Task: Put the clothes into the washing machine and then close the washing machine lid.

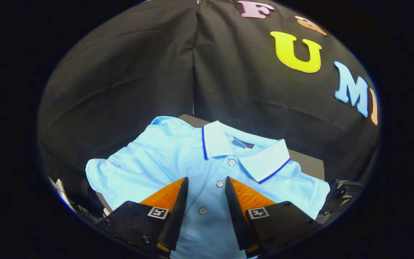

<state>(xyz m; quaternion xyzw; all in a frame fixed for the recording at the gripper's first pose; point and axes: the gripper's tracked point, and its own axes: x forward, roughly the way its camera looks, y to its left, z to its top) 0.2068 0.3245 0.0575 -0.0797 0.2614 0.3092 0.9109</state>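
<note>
- Gripper view looks down on a light blue polo shirt (178, 158) spread flat, front up, on a dark table (309, 163); its white collar (244, 153) with blue trim lies beyond the fingers.
- Its button placket (218, 183) runs straight down the gap between the two fingers, with the lowest visible button between them and two more just ahead.
- The tool (206, 187) is held partly open above the shirt front, with cloth showing between the fingers; neither finger seems to press on the fabric, so nothing is held.
- Judged from this, the task is at its start: the shirt is not yet picked up, and both loading the washing machine and closing its lid remain.
- One sleeve (101, 174) hangs past the table's near corner, and the far shoulder lies close to the table's back edge.
- Booth wall (138, 72) stands just behind the table, so room beyond the collar looks tight; lifting upward seems the freer way out.
- Dark equipment (340, 196) sits just beside the shirt's other side; what it is cannot be told.
</note>
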